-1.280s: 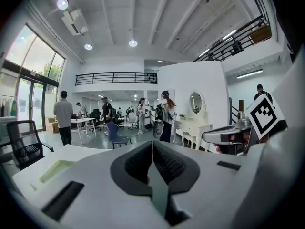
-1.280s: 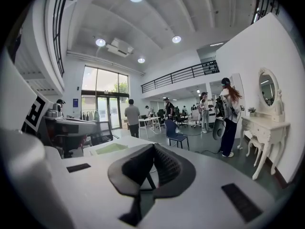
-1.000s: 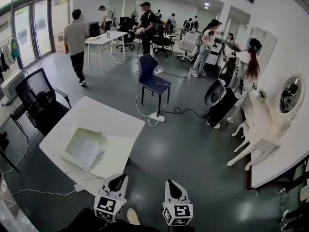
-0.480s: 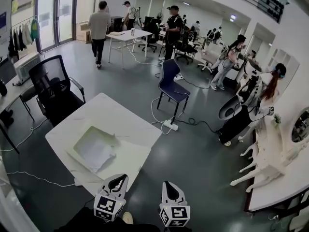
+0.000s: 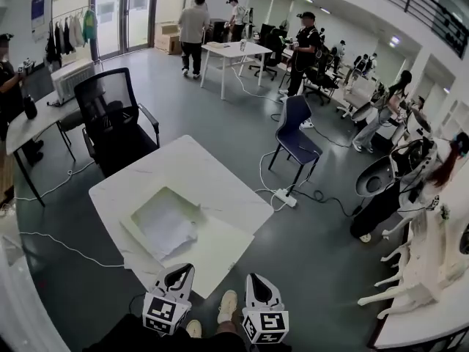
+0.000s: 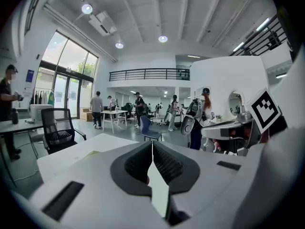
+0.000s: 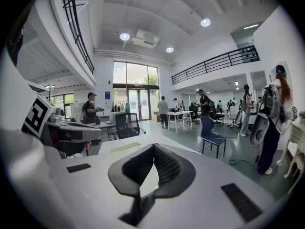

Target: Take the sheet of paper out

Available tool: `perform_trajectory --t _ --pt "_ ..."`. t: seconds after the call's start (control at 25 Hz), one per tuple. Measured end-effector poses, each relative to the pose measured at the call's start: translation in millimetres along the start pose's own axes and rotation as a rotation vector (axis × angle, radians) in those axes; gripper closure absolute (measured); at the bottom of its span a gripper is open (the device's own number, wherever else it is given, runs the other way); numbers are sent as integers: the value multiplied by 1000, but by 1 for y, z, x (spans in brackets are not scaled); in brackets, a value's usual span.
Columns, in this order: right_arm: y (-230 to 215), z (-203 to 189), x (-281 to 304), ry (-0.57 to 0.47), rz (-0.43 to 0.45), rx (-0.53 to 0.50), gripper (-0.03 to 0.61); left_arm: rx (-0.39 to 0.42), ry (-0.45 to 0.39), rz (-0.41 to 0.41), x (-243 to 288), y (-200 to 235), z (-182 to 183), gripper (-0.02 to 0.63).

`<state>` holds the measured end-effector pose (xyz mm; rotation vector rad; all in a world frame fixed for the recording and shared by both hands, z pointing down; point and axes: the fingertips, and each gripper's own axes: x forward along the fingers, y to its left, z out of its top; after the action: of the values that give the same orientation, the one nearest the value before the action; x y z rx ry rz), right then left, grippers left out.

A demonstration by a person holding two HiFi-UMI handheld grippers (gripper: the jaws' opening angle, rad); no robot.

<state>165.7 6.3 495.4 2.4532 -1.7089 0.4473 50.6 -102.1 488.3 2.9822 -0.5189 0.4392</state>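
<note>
A white sheet of paper [image 5: 167, 227], slightly crumpled, lies on a pale green open folder [image 5: 150, 206] on the white table [image 5: 198, 171]. Both grippers hang low at the near table edge, short of the folder. My left gripper [image 5: 176, 274] is shut with nothing between its jaws [image 6: 152, 149]. The right gripper [image 5: 258, 280] is beside it, off the table's near corner, its jaws meeting at the tips and empty [image 7: 153, 149]. The folder shows as a thin green strip [image 6: 88, 153] in the left gripper view and as the folder's strip [image 7: 125, 147] in the right gripper view.
A black office chair [image 5: 111, 116] stands behind the table, a blue chair [image 5: 297, 133] to the right. A power strip [image 5: 282, 197] with cables lies on the floor. A desk [image 5: 33, 123] with a person is at left; several people stand farther back.
The head view has swung, so the table and paper now sit further right and more central. Both grippers keep their place at the bottom of the view, still shut.
</note>
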Motion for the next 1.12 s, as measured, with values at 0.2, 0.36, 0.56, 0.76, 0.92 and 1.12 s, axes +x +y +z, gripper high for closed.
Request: perform_trajectory --t 0.2,0.36,0.56,0.76,0.92,1.12 --pt "6 17 59 16 111 -35 561 -42 23 121 16 43 2 588" --pt "-2 19 107 48 198 -36 561 -63 53 208 39 67 -6 588" --pt "0 4 167 123 306 -53 561 -106 102 293 72 96 -26 588" --pt "9 -13 219 188 394 -60 561 -164 153 343 97 123 -55 588" --pt "20 -34 250 243 448 -64 561 -178 219 379 114 144 -85 588" --pt "18 -62 282 309 476 -69 561 -170 298 388 141 164 -120 586"
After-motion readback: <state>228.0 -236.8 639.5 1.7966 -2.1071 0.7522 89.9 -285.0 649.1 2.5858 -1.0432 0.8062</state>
